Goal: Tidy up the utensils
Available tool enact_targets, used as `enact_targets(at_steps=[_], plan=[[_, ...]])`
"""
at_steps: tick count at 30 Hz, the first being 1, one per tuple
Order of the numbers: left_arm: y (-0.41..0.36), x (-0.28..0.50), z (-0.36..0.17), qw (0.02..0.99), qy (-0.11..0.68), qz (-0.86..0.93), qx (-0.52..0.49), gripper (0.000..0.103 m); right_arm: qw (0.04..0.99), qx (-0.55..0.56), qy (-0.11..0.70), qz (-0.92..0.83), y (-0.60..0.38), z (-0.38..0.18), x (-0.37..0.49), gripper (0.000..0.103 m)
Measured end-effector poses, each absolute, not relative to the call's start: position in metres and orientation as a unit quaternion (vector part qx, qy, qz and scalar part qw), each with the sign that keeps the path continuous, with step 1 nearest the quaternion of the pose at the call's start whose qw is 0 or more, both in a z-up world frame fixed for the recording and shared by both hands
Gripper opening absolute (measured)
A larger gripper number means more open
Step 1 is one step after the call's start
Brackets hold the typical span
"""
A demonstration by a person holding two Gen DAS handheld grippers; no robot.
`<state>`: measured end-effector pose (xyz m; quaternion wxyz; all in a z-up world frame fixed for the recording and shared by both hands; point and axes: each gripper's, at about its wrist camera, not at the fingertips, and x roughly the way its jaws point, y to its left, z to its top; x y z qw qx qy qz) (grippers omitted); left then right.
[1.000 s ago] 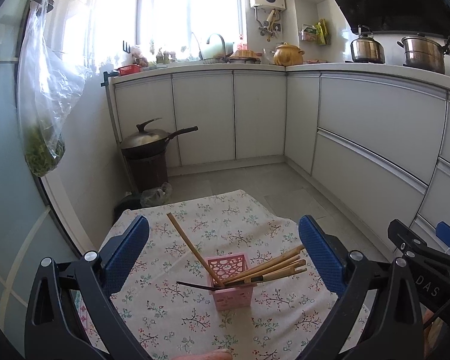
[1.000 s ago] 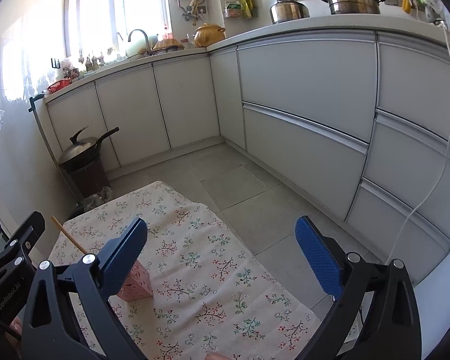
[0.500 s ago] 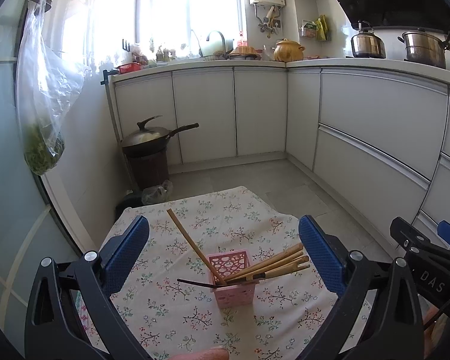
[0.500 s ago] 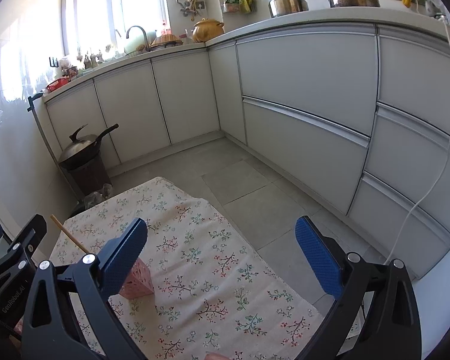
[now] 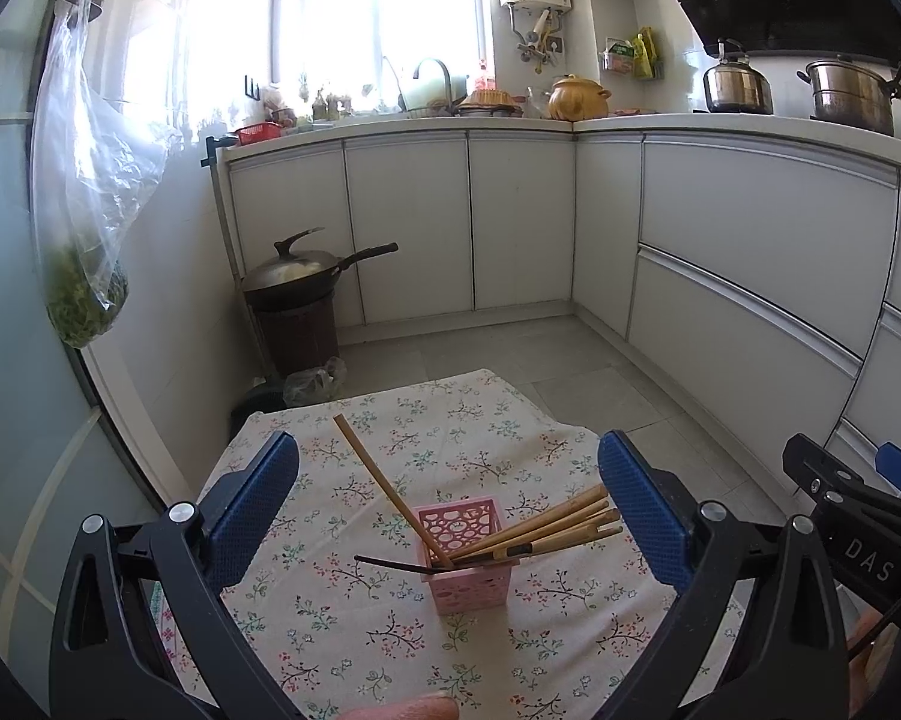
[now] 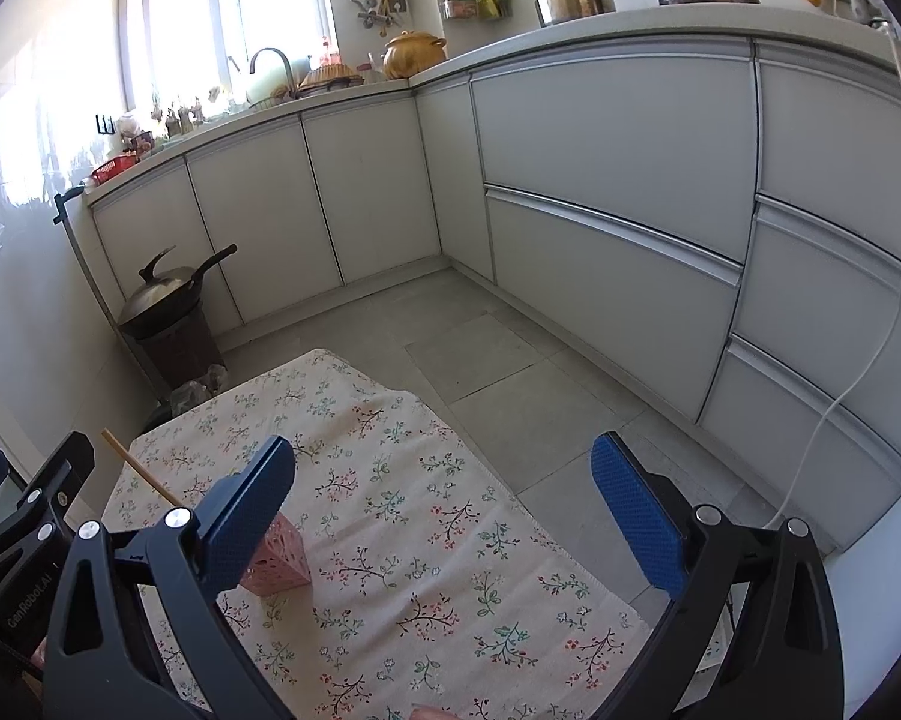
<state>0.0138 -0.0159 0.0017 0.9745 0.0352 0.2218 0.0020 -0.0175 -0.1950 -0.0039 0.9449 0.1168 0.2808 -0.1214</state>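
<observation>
Both grippers' fingers spread wide and empty; low-centre pink holder [image 5: 469,552], chopsticks [image 5: 546,531] splayed sideways, could tip if nudged.

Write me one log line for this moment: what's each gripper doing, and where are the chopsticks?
left gripper: open, empty | right gripper: open, empty | chopsticks: leaning in pink holder | holder: on floral tablecloth

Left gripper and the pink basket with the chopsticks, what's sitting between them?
Nothing but bare floral tablecloth. In the left wrist view the left gripper is open, and the pink basket stands ahead between its fingers, untouched.
</observation>
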Motion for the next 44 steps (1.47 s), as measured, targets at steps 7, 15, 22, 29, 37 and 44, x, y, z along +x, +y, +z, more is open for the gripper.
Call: enact_targets(at_steps=[7, 15, 22, 29, 37, 44], plan=[[-0.0151, 0.0144, 0.0001, 0.974, 0.224, 0.002, 0.036, 0.096, 0.944, 0.116, 0.283, -0.121, -0.1956, -0.004, -0.0173, 0.096], [-0.0151, 0.0148, -0.0042, 0.973, 0.226, 0.002, 0.04, 0.096, 0.944, 0.116, 0.284, -0.121, -0.1948, -0.0051, -0.0177, 0.096], [-0.0141, 0.0154, -0.0045, 0.974, 0.226, 0.003, 0.034, 0.096, 0.942, 0.119, 0.29, -0.12, -0.1953, -0.0085, -0.017, 0.096], [-0.0123, 0.0147, -0.0038, 0.975, 0.22, -0.002, 0.025, 0.095, 0.942, 0.119, 0.289, -0.121, -0.1962, -0.0085, -0.0166, 0.096], [-0.016, 0.0123, -0.0057, 0.975, 0.217, -0.011, 0.035, 0.092, 0.94, 0.122, 0.294, -0.121, -0.1981, -0.0106, -0.0152, 0.096], [-0.0118, 0.0115, -0.0019, 0.975, 0.223, -0.006, 0.024, 0.096, 0.941, 0.122, 0.292, -0.121, -0.2, -0.0093, -0.0157, 0.096]])
